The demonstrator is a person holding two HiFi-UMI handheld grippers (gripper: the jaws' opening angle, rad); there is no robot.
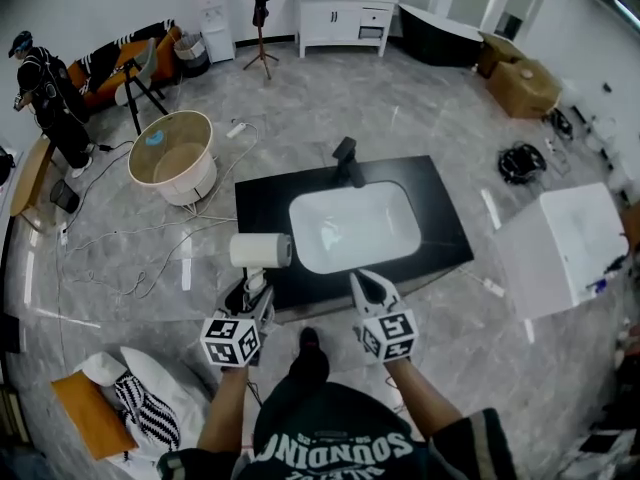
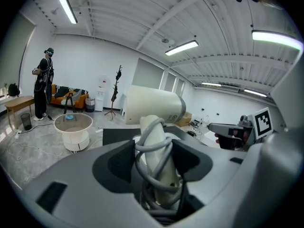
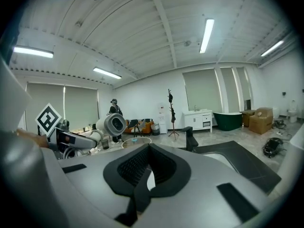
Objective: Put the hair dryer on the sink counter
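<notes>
At the far left of the room a person (image 1: 45, 93) in dark clothing is standing beside an orange sofa (image 1: 120, 58). Nearer in, a round white tub (image 1: 172, 156) is sitting on the grey floor, with cables (image 1: 130, 238) trailing around it.

The left gripper (image 1: 252, 293) is gripping the hair dryer (image 1: 260, 251) by its handle. The jaws are standing wide around the handle, pressing on it, and the grey cord (image 2: 154, 148) is wound round the handle between them. The white barrel is lying level, crossing the near left edge of the sink counter (image 1: 265, 203). Whether it is touching the counter cannot be determined.

The black counter is occupying the middle of the scene, carrying a white basin (image 1: 353, 226). A black faucet (image 1: 347, 161) is standing at the basin's far edge.

The right gripper (image 1: 368, 283) is hovering at the near edge of the counter, just near of the basin. Its jaws are drawn together with nothing between them.

Along the far wall a coat stand (image 1: 260, 18) and a white vanity cabinet (image 1: 345, 13) are standing. To the right of the counter a white box (image 1: 565, 248) is sitting on the floor, and cardboard boxes (image 1: 522, 86) are lying at the far right.
</notes>
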